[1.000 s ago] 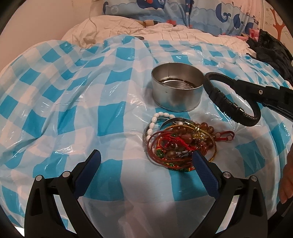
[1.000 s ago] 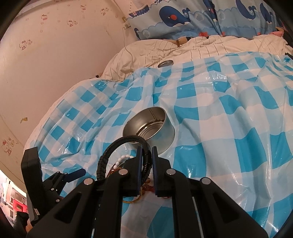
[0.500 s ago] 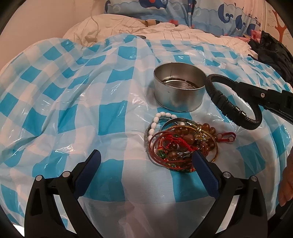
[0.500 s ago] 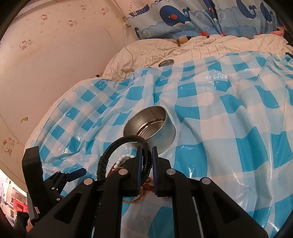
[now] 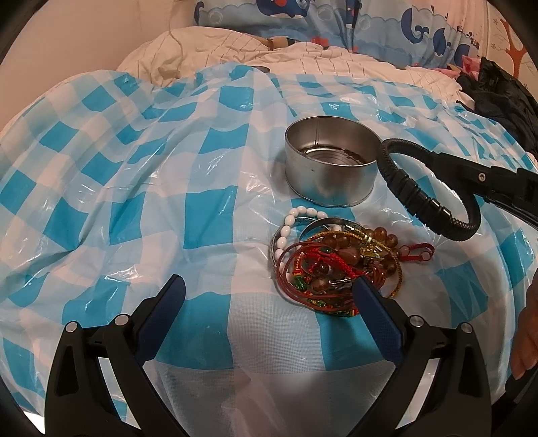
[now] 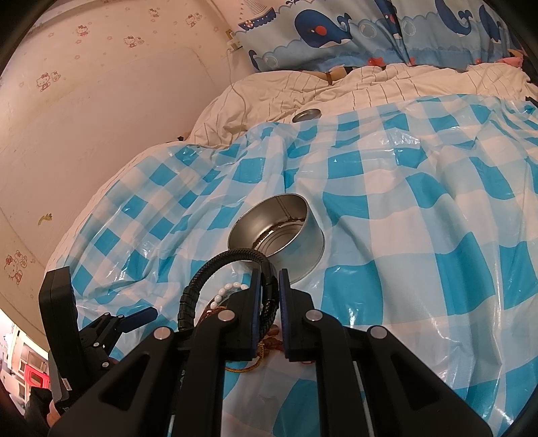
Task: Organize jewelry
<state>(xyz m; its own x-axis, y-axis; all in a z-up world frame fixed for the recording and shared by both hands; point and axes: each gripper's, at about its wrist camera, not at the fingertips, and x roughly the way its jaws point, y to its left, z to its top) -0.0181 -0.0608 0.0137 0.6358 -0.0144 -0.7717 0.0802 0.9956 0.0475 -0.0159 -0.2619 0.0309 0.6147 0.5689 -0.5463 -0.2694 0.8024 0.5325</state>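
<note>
A round silver tin [image 5: 329, 164] stands open on the blue-and-white checked plastic sheet [image 5: 134, 188]; it also shows in the right wrist view [image 6: 279, 235]. Just in front of it lies a tangled pile of bracelets [image 5: 339, 262]: white beads, amber beads, red cords, a metal bangle. My right gripper [image 6: 269, 285] is shut on a black braided bracelet [image 6: 208, 279] and holds it in the air just right of the tin; the bracelet also shows in the left wrist view [image 5: 413, 191]. My left gripper [image 5: 269, 292] is open and empty, low in front of the pile.
The sheet is wrinkled and covers a bed. A white striped quilt [image 6: 336, 90] and a whale-print pillow [image 6: 370, 30] lie behind it. A small round metal lid [image 6: 306, 116] rests at the sheet's far edge. Dark clothing [image 5: 501, 90] lies at the right. A wall [image 6: 101, 101] runs along the left.
My left gripper has drawn back slightly from the pile. My right gripper still holds the black bracelet beside the tin and has barely moved.
</note>
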